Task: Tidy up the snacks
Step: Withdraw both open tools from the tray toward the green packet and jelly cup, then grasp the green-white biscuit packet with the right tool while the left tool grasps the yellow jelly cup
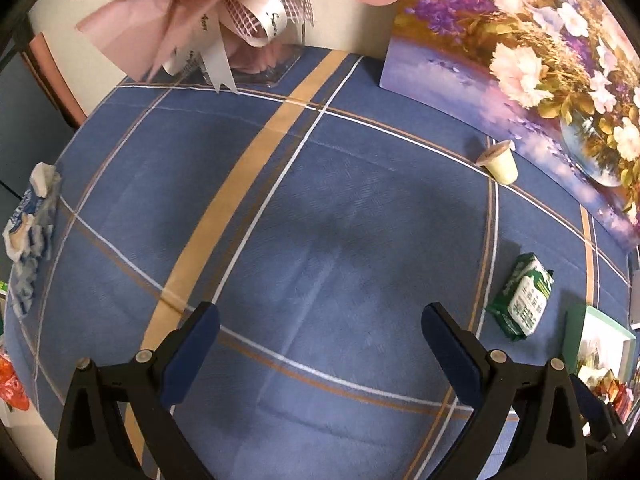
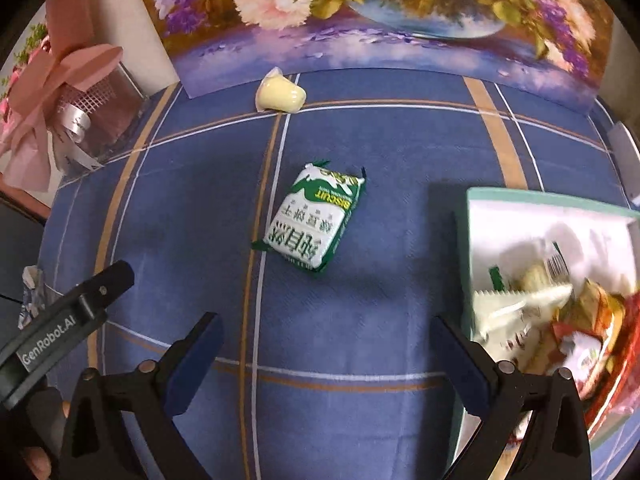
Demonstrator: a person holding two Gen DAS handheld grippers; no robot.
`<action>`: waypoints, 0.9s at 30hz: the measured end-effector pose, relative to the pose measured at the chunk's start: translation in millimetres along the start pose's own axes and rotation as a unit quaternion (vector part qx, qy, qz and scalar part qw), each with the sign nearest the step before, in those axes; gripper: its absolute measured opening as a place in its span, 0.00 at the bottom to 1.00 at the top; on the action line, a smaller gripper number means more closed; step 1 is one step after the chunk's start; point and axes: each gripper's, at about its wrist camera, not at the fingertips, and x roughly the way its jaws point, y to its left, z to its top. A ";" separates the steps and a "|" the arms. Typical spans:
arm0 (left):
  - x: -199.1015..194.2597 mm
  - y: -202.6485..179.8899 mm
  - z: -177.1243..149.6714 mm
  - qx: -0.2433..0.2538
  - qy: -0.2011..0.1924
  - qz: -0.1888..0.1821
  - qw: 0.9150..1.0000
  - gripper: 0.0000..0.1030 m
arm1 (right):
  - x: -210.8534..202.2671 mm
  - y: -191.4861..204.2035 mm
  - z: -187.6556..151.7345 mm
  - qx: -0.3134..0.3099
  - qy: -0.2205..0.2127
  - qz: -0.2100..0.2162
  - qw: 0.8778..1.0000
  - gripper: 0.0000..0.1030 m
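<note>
A green and white biscuit packet (image 2: 314, 220) lies on the blue checked cloth, ahead of my right gripper (image 2: 326, 336), which is open and empty. It also shows in the left wrist view (image 1: 522, 296), far right. A pale yellow jelly cup (image 2: 281, 94) lies on its side near the flower painting; in the left wrist view the cup (image 1: 500, 162) is at upper right. A green-rimmed white box (image 2: 540, 216) with several snacks sits at my right. My left gripper (image 1: 320, 340) is open and empty over bare cloth. Its body shows in the right wrist view (image 2: 68, 316).
A flower painting (image 2: 380, 12) leans along the back. A pink bow gift box (image 1: 224, 20) stands at back left. A blue and white wrapper (image 1: 30, 228) lies at the cloth's left edge. An orange-red packet (image 1: 12, 384) sits at lower left.
</note>
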 end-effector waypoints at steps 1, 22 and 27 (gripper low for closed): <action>2.6 0.4 1.1 -0.001 0.000 -0.002 1.000 0.98 | 2.1 0.6 1.9 -0.001 0.000 0.000 1.000 1.00; 50.0 -3.6 30.9 0.027 0.025 -0.045 0.998 0.98 | 57.1 4.6 54.5 0.028 0.024 -0.004 0.999 0.93; 53.4 -9.5 37.0 0.034 0.033 -0.053 0.997 0.98 | 58.7 12.4 61.4 0.002 0.018 -0.031 0.999 0.74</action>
